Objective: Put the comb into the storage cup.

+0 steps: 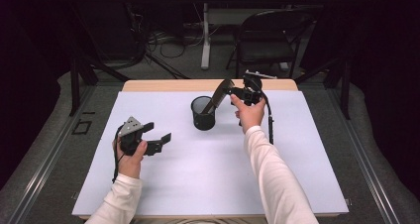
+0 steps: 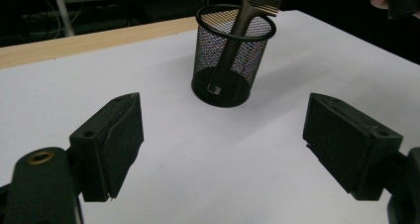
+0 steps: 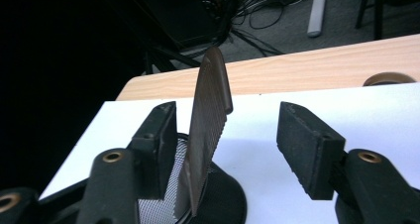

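High view: my left gripper (image 1: pixel 159 136) sits low on the white counter (image 1: pixel 213 184), jaws spread, nothing btwn them, well apart from the mesh cup (image 1: pixel 203 113). My right gripper (image 1: pixel 227 91) is up by the cup's rim at the far side, w/ the comb (image 1: pixel 218 98) leaning out of the cup toward it.

Left gripper view: both black jaws wide apart over bare counter. Cup (image 2: pixel 234 55) stands upright ahead, comb (image 2: pixel 247 16) inside it, handle end down at the bottom, toothed end tilted up over the rim.

Right gripper view: comb (image 3: pixel 208 130) stands btwn my jaws, close beside the left one, a clear gap to the right one. Gripper (image 3: pixel 225 149) is released, not clamping. Can't tell if the left pad touches the comb. Cup (image 3: pixel 208 199) right below.
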`<state>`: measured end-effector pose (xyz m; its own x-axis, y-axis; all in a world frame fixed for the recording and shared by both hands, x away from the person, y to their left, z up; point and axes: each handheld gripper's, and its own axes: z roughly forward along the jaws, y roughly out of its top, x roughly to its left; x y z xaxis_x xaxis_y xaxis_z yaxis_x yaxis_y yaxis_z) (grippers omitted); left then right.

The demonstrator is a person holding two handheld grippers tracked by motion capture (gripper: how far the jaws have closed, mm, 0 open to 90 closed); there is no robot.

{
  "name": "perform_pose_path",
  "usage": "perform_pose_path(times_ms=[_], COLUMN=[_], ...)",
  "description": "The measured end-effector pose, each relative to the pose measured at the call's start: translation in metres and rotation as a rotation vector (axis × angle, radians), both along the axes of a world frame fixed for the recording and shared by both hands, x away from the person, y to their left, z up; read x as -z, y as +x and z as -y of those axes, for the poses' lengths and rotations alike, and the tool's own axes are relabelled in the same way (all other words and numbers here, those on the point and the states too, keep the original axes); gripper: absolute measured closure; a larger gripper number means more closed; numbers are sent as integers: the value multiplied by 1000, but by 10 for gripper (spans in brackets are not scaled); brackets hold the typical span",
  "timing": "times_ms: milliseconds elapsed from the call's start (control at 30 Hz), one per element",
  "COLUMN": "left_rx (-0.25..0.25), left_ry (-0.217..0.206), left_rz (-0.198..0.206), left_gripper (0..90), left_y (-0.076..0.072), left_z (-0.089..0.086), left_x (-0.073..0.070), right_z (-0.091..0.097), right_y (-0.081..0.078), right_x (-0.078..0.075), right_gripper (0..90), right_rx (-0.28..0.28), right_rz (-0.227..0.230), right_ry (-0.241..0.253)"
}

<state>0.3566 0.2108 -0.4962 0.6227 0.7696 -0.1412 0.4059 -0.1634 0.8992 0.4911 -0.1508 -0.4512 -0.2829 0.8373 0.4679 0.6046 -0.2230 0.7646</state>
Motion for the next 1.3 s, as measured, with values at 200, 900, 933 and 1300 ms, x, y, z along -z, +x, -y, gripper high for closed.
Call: perform_pose_path(times_ms=[200,900,933,1300], left_rx=[1,1,1,0], left_ry=[2,1,-1,-3], left_rz=[-1,-2,-2,1], left_gripper=[160,160,160,160], left_y=[0,0,0,-1], left_z=[0,0,0,-1], left_x=[0,0,0,-1], right_z=[2,9,9,14], right_y=[-2,-17,-19,-35], right_x=[1,-6,-6,-9], right_gripper=[402,394,391,262], right_rx=[-4,-73,-74,-102], right_rz=[-6,-14,-15,19], right_ry=[-4,-64,-65,-121])
